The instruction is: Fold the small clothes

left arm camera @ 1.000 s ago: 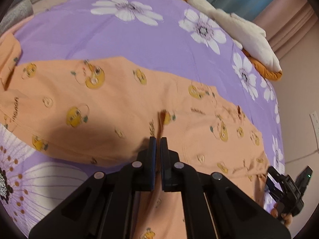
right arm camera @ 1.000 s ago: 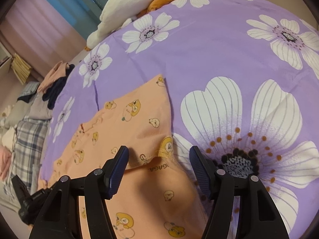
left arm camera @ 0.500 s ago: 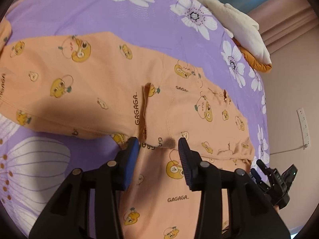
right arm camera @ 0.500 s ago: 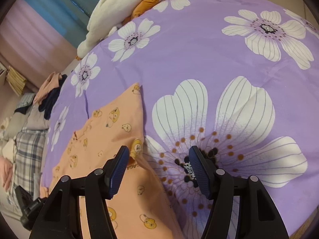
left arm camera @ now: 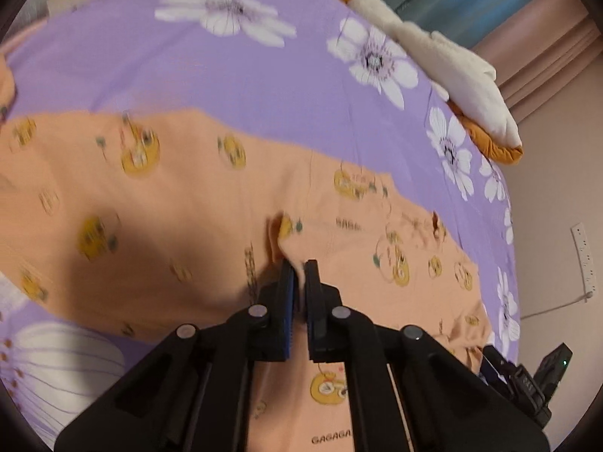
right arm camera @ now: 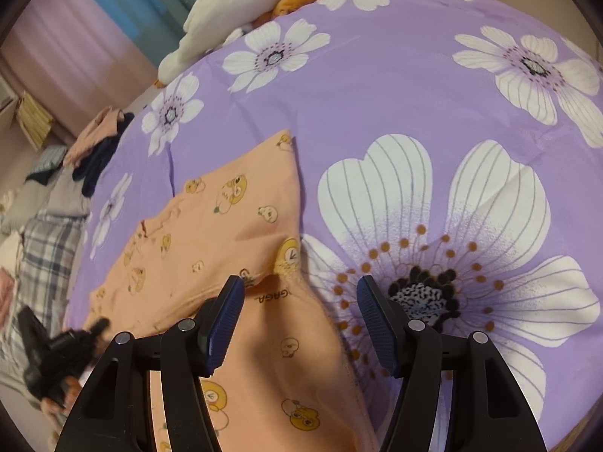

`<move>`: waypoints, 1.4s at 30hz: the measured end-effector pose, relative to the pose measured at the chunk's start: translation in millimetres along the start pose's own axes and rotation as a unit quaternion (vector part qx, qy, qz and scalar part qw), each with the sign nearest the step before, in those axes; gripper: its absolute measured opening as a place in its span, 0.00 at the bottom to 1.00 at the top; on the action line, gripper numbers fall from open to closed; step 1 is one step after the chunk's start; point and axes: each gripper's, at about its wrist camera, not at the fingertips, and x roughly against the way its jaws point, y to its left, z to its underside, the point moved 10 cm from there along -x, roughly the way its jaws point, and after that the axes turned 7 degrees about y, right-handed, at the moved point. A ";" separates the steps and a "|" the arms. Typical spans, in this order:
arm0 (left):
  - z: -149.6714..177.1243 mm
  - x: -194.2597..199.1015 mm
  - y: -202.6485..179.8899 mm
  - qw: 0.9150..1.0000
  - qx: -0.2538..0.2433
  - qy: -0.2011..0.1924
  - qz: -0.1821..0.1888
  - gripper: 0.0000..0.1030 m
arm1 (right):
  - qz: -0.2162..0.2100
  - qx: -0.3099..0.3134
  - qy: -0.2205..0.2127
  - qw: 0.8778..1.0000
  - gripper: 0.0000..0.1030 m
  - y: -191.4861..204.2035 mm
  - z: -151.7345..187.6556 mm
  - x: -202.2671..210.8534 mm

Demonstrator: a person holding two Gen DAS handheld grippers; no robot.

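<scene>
Two grippers work one orange garment (left arm camera: pixel 181 226) spread on the purple floral bedsheet (left arm camera: pixel 264 86). Left gripper (left arm camera: pixel 299 267) pinches a raised fold of its cloth; right gripper (right arm camera: pixel 299 290) hangs with jaws apart over the garment's edge, gripping nothing.

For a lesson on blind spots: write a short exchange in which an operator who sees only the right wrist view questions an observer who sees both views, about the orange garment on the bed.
Operator: The left gripper is a dark blur in my view. Is it holding anything?
Observer: Yes. It is shut on a raised pinch of the garment.
Operator: What is off to its right, outside my view?
Observer: A white socket strip, with a cable trailing from it.
</scene>
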 end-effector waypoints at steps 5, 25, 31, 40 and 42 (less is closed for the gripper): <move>-17.7 2.6 13.6 1.000 0.008 -0.013 -0.019 0.02 | -0.009 0.004 0.012 1.000 0.57 5.3 2.3 -6.9; 28.7 -17.5 -2.7 0.998 0.000 0.065 0.025 0.05 | 0.048 0.027 0.001 0.998 0.23 -12.1 -1.0 -8.5; 13.2 -6.6 -0.2 1.000 0.011 0.011 -0.006 0.04 | 0.008 0.025 -0.027 0.999 0.04 -2.6 -6.2 5.0; 4.0 -12.1 13.5 0.999 -0.002 0.012 -0.035 0.04 | -0.002 0.010 0.006 1.000 0.03 -16.8 7.2 -12.2; 5.5 -13.6 14.3 0.999 -0.012 0.010 -0.041 0.05 | -0.009 0.005 0.005 1.000 0.02 -19.1 7.2 -12.9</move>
